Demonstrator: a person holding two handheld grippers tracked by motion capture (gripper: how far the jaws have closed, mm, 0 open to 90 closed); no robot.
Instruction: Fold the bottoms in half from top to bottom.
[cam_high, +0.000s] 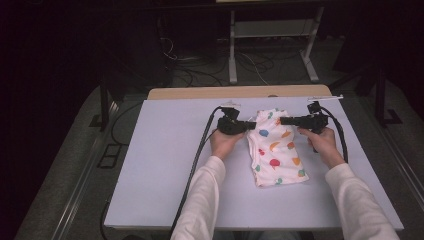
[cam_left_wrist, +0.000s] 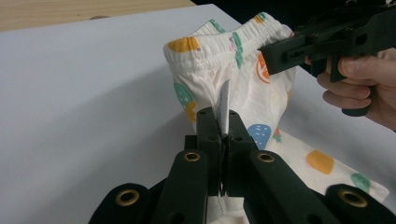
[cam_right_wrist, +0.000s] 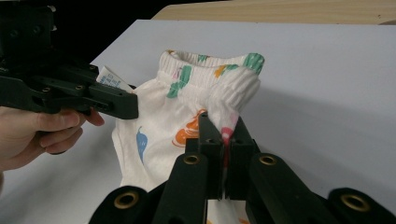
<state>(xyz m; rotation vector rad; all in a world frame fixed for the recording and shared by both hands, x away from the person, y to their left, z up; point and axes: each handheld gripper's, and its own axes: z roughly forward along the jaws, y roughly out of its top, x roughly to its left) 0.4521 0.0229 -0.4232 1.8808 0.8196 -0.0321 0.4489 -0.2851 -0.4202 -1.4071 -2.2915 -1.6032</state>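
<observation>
High view: white shorts (cam_high: 276, 150) with coloured prints, elastic waistband lifted, pinched by both grippers' closed fingers (cam_left_wrist: 219, 122).

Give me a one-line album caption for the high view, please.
Two hand-held claws, left claw and right claw, pinch the waistband end of patterned shorts on a white table.

We see a pale grey worktop (cam_high: 165, 165) with a strip of bare wood along its far edge. On it lie white shorts (cam_high: 277, 155) with coloured prints, their lower part flat and their waistband lifted off the surface.
</observation>
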